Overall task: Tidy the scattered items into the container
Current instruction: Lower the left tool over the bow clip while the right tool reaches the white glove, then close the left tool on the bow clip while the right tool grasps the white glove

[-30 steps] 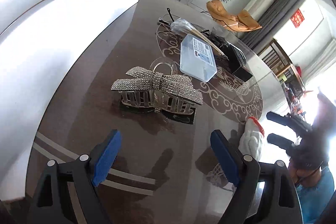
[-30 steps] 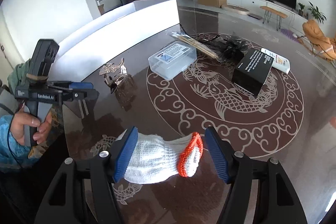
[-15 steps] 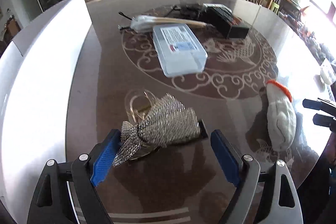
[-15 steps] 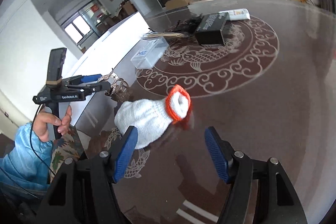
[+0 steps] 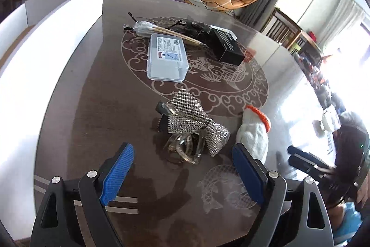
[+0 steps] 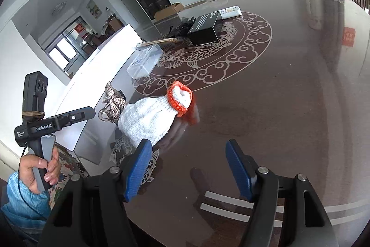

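A silver rhinestone bow hair clip (image 5: pixel 192 126) lies on the dark table just ahead of my open, empty left gripper (image 5: pixel 182 168); it also shows in the right wrist view (image 6: pixel 113 103). A white knit glove with an orange cuff (image 6: pixel 157 115) lies beside it, just ahead and left of my open, empty right gripper (image 6: pixel 187 166); the left wrist view shows the glove (image 5: pixel 254 133) to the right. A white open container (image 5: pixel 46 38) stands along the table's left side. My left gripper (image 6: pixel 69 117) also shows in the right wrist view.
Farther back on the table lie a clear plastic case (image 5: pixel 166 59), a bag of sticks (image 5: pixel 161 30), a black box (image 5: pixel 226 45) and a white packet (image 6: pixel 231 10). The table edge runs just below both grippers.
Both views have swung. The hair clip now lies turned on its side, closer to the glove. The right gripper has pulled back off the glove, which now lies ahead of it.
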`<state>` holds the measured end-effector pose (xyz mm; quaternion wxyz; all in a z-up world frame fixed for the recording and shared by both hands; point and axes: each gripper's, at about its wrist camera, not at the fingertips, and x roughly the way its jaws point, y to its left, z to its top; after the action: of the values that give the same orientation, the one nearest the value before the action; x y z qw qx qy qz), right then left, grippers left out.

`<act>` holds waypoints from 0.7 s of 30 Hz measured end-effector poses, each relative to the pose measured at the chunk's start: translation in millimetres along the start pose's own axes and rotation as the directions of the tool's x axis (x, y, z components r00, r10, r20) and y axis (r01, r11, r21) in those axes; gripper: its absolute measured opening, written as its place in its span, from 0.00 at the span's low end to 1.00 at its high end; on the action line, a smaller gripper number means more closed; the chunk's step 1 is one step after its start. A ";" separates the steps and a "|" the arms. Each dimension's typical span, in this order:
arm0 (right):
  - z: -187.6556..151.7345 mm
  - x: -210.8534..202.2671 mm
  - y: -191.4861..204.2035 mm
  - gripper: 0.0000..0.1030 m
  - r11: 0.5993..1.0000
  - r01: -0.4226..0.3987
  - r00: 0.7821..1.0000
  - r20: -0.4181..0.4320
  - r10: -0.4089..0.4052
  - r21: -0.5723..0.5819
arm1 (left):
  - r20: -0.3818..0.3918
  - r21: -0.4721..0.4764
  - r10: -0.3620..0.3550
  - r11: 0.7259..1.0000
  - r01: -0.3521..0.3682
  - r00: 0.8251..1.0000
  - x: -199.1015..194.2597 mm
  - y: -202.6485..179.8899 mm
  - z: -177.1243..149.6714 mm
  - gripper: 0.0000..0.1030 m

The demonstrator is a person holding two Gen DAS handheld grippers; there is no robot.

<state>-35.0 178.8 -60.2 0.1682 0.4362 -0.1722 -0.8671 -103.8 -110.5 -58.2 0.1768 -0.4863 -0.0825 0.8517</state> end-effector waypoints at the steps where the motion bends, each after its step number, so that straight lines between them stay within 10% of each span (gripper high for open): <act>1: -1.9 2.0 -1.2 0.66 1.000 -0.005 1.000 0.000 0.005 0.021 | 0.018 -0.023 0.017 1.000 -0.017 1.000 2.3 -6.2 0.3 0.84; 10: -7.4 -8.5 8.8 0.66 1.000 0.000 0.999 0.034 0.001 -0.028 | -0.015 -0.075 0.318 0.945 -0.318 0.948 58.0 -29.8 16.1 0.84; 21: -5.2 -0.5 23.9 0.66 0.998 -0.062 0.998 0.000 0.062 -0.001 | 0.068 -0.132 0.255 0.961 -0.245 0.964 15.2 12.3 -2.2 0.60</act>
<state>-27.1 157.1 -52.1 0.1953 0.4304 -0.1854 -0.8615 -111.7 -116.1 -75.2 0.0340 -0.4663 -0.0796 0.8804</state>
